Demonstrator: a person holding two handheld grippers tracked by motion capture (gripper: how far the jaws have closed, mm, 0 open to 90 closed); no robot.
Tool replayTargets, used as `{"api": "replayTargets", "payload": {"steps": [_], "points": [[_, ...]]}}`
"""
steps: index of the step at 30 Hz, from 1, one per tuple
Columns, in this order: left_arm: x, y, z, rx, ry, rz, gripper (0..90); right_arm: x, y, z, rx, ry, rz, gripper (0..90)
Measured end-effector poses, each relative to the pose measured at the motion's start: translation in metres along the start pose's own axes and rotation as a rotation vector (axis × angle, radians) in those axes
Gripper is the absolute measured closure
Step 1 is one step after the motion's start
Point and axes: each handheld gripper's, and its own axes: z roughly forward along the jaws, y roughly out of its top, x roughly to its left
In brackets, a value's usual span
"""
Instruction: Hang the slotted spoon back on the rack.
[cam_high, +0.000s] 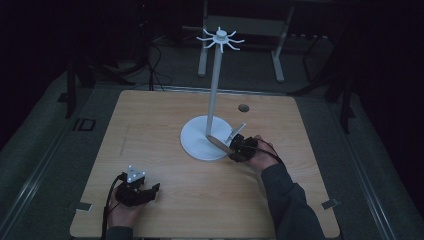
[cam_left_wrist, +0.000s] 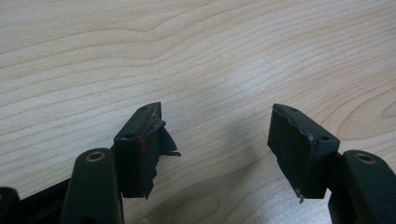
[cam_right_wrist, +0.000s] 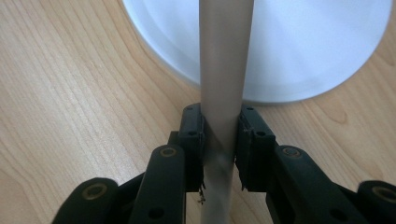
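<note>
right tool (cam_right_wrist: 219, 144) clamps a beige strip (cam_right_wrist: 224, 70), its far end over the white stand base (cam_right_wrist: 317, 56) just ahead. left tool (cam_left_wrist: 217, 149) gapes empty over bare counter (cam_left_wrist: 210, 46). next, likely lift toward the hooks (cam_high: 220, 37).

held utensil (cam_right_wrist: 224, 70) cropped, bowl end unclear

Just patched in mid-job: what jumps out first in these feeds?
The tall white stand, with a ring of hooks on top, rises from its round base at mid-table. The right tongs are clamped on a beige handle at the base's edge. The left tongs sit open over the bare wooden table at its near left.
</note>
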Motion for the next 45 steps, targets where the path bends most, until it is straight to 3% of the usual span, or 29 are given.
{"api": "replayTargets", "payload": {"steps": [18,24,31,37,45], "points": [[0.0,0.0,0.0,-0.004,0.001,0.0,36.2,-0.005,-0.005,-0.027,-0.191,-0.032,0.054,74.2],[0.0,0.0,0.0,-0.005,0.0,-0.001,36.2,-0.007,-0.005,-0.035,-0.264,-0.01,0.078,74.2],[-0.001,0.0,0.0,-0.006,0.0,-0.002,36.2,-0.008,-0.005,-0.044,-0.337,-0.018,0.101,74.2],[-0.001,0.001,0.0,-0.004,0.0,-0.001,36.1,-0.008,-0.004,-0.047,-0.37,-0.044,0.107,74.2],[-0.001,0.0,0.0,-0.006,-0.002,-0.003,36.2,-0.009,-0.001,-0.058,-0.461,-0.07,0.12,74.2]]}}
